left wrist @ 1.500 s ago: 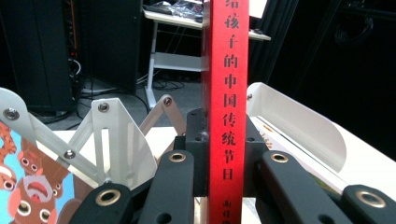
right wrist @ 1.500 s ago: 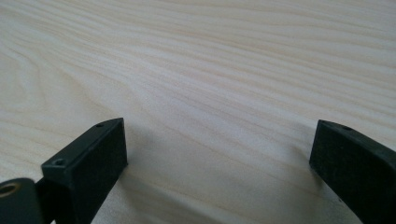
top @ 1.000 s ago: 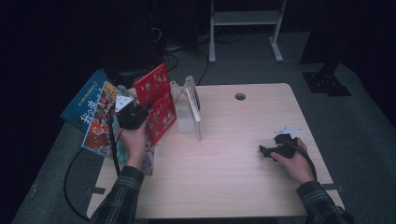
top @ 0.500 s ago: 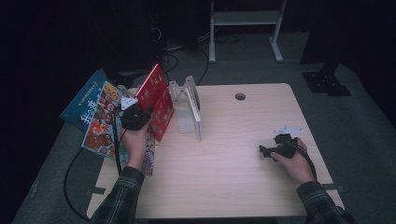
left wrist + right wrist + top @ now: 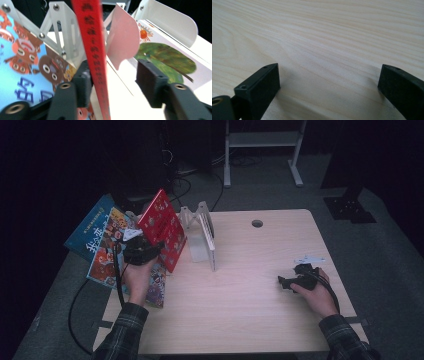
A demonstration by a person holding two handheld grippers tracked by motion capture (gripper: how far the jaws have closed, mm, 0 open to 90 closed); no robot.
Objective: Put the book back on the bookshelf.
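A red picture book (image 5: pixel 162 227) stands tilted at the table's left edge, beside a white book rack (image 5: pixel 202 232). My left gripper (image 5: pixel 152 247) is at the book's lower left edge. In the left gripper view the red spine (image 5: pixel 92 50) rises between the jaws and lies against the left jaw, with a wide gap to the right jaw, so this gripper (image 5: pixel 115 75) is open. A book with a green picture (image 5: pixel 165 55) sits in the rack (image 5: pixel 62 32). My right gripper (image 5: pixel 285 282) rests open on the bare wood at the right (image 5: pixel 329 80).
Several colourful books (image 5: pixel 107 252) fan out over the table's left edge, a blue one (image 5: pixel 92 227) farthest out. A cable hole (image 5: pixel 257 223) sits at the back of the table (image 5: pixel 250 310). A white shelf frame (image 5: pixel 260 140) stands on the floor behind.
The red book has turned and tipped more upright at the left gripper, closer to the rack. The right hand and its gripper have stayed put.
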